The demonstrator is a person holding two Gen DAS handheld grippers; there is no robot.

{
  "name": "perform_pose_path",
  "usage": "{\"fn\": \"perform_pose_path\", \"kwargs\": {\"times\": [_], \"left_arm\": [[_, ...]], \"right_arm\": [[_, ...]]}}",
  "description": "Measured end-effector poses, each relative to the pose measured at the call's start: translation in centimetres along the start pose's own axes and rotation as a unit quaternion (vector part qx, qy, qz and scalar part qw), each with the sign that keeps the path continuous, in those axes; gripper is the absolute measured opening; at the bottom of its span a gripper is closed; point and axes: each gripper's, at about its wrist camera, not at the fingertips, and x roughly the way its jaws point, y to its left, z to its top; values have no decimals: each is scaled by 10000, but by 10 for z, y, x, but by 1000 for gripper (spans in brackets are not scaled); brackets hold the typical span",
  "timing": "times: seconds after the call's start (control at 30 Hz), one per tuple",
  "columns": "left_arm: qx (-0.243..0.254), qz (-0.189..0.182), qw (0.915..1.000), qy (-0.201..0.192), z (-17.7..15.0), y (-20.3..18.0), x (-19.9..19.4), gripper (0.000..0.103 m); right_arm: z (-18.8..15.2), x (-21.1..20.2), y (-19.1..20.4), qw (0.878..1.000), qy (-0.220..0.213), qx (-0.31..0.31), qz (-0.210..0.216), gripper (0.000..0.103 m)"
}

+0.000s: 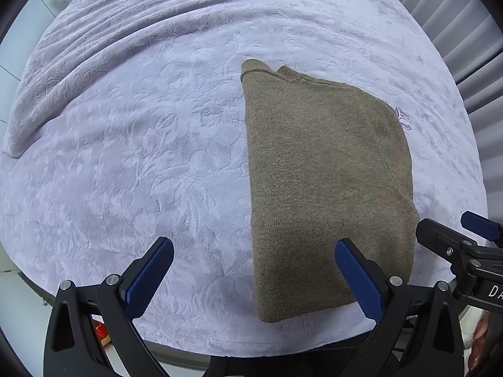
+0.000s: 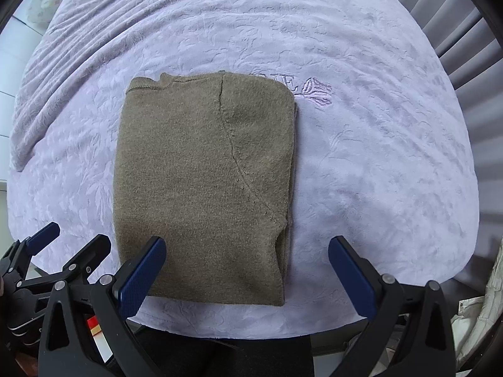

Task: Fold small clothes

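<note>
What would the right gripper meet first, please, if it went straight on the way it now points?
Probably the folded olive-brown knitted sweater lying on the lilac embossed blanket: the open right gripper points at its near right part, though its height above the fabric is unclear.

The left black two-finger gripper with blue ribbed pads [image 1: 253, 270] is spread wide, gripping nothing, low at the near edge of the bed. The right black gripper with blue pads [image 2: 246, 267] is likewise spread wide and empty, just beside it.
</note>
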Motion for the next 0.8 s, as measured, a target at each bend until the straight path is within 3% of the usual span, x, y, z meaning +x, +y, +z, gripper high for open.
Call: {"fn": "perform_pose_path", "kwargs": {"times": [0.8], "left_arm": [[18,48,10000,82,-1,1,4,103]], "right_arm": [[2,3,-2,10000,40,-2,-50,103]]}}
